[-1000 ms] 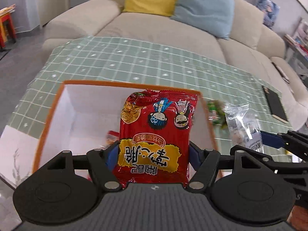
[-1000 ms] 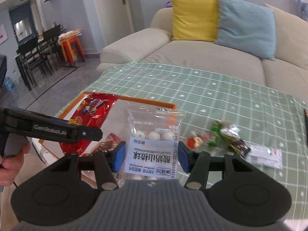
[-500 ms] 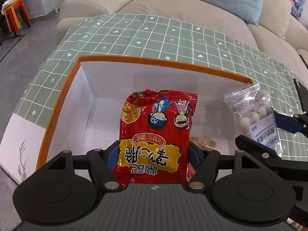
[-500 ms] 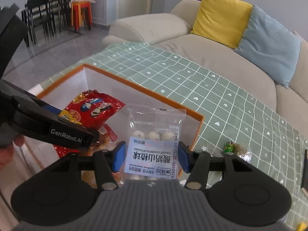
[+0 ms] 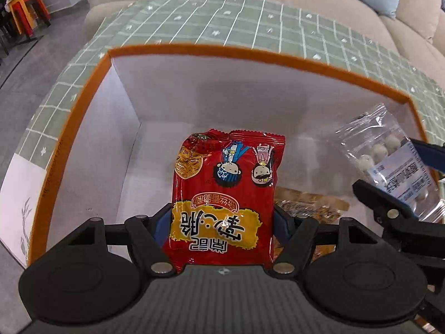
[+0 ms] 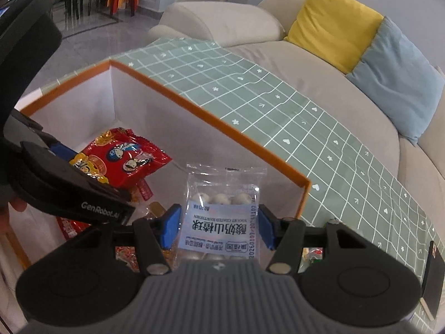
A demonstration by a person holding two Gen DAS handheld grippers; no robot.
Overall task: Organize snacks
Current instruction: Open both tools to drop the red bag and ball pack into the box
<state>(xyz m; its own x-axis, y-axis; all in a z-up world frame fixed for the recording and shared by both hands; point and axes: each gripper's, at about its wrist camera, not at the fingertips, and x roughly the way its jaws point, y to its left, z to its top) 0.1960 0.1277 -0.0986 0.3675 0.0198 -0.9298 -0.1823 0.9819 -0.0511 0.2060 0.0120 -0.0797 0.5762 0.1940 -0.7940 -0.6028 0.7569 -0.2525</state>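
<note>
We find both tongs lowered into the orange-rimmed box [image 5: 278, 53] since a second ago. Left tongs [image 5: 222, 222] clench the red snack bag [image 5: 225, 194] at frame centre; right tongs [image 6: 218, 222] are opening around the clear yogurt-ball packet [image 6: 222, 217]. Deposit appears imminent.

Both packets [image 5: 226, 183] lower, inside box [image 5: 250, 53].

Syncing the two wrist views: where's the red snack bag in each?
Left wrist: red snack bag at centre, between the left gripper fingers, over the box.
Right wrist: same bag at left, inside the box, partly behind the left gripper.
Shared landmark: the box's orange rim.
</note>
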